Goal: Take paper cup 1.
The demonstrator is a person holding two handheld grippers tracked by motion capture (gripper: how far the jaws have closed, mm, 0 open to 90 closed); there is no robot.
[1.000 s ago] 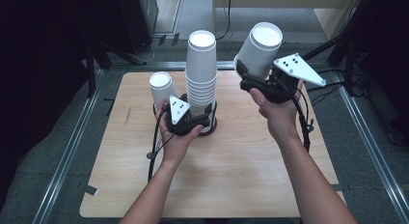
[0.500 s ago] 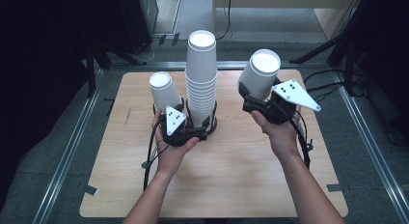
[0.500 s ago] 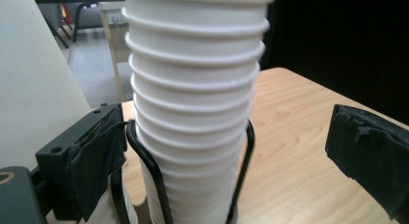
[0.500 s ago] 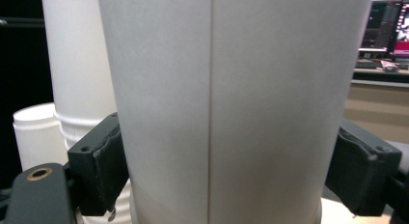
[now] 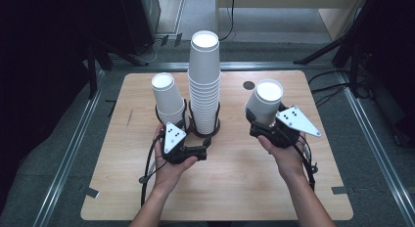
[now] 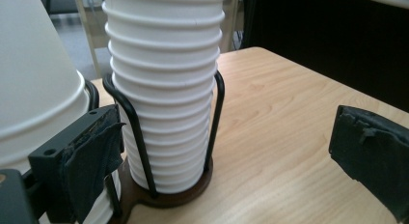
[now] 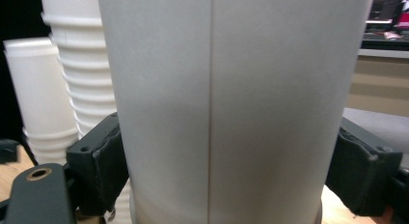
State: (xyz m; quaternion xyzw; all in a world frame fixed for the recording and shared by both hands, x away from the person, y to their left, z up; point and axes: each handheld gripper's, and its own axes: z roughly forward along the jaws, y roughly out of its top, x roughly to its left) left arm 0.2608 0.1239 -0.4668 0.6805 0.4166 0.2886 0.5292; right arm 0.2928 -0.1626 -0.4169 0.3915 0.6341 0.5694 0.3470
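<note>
Right gripper: the right gripper (image 5: 266, 123) is clamping a single white paper cup (image 5: 265, 102) between its two black pads (image 7: 99, 163), the jaws spread about as wide as the cup's body; the cup is standing bottom-up and leaning slightly, held over the table's right half.
Left gripper: the left gripper (image 5: 185, 134) is sitting with its jaws wide apart and gripping nothing; in the left gripper view its left pad (image 6: 94, 166) is lying against the short cup stack (image 5: 168, 99), its right pad (image 6: 374, 156) hanging over bare wood.
Tall stack: the tall stack of paper cups (image 5: 204, 80) is standing upside down in a black wire cup holder (image 6: 144, 151) on a dark round base, near the table's middle.
Short stack: it is standing just left of the tall one, leaning a little left, in its own wire ring.
Open room: the held cup is staying well apart from the tall stack, with bare board between and in front of the hands.
Edges: both hands are working well inside the board's edges; the near edge is lying below the forearms.
Surface: a light wooden tabletop (image 5: 244, 188) with rounded corners and a small dark round mark (image 5: 249, 85) near the far edge.
Room: grey floor, metal rails along both sides, dark stands and cables behind.
</note>
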